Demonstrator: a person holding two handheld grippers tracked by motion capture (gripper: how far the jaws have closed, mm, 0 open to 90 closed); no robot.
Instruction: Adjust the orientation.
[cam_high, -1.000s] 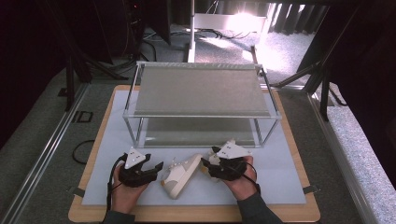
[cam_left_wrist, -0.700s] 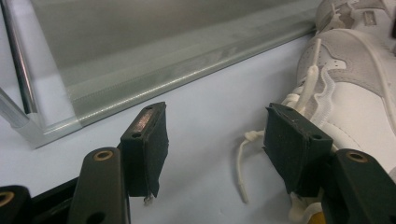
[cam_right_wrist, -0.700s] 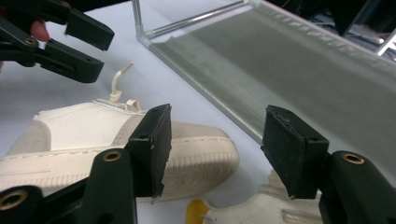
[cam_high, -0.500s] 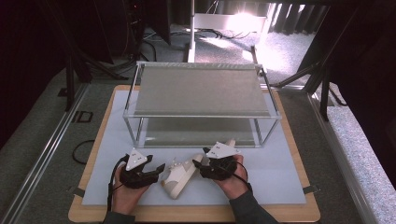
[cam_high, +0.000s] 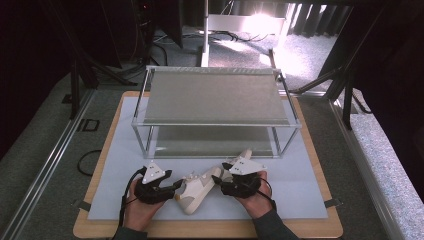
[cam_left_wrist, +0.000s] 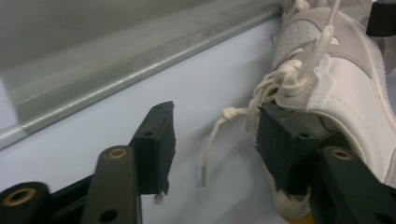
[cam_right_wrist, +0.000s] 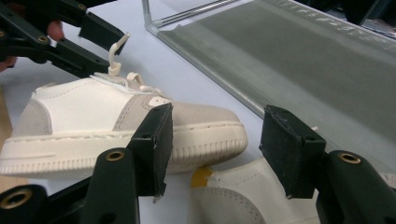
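A white and beige sneaker (cam_high: 196, 191) lies on the pale mat between my two grippers. My left gripper (cam_high: 175, 189) is at its heel end and stands open. In the left gripper view, a loose lace end (cam_left_wrist: 211, 147) hangs in the gap of the left gripper (cam_left_wrist: 215, 126), and one jaw touches the sneaker (cam_left_wrist: 336, 84) at the collar. My right gripper (cam_high: 220, 182) is at the toe end, open. In the right gripper view, the sneaker's toe (cam_right_wrist: 205, 126) lies just beyond the right gripper (cam_right_wrist: 215, 135). A second sneaker (cam_right_wrist: 233, 196) lies under that gripper.
A two-level metal rack (cam_high: 215, 97) with mesh shelves stands right behind the shoes; its lower shelf (cam_right_wrist: 303, 60) is close to the right gripper. The mat (cam_high: 300, 185) rests on a wooden board (cam_high: 210, 229). Dark floor, cables and stands surround the table.
The right gripper shifted left toward the sneaker, then back slightly. The sneaker turned a little between the grippers. Both grippers stay open.
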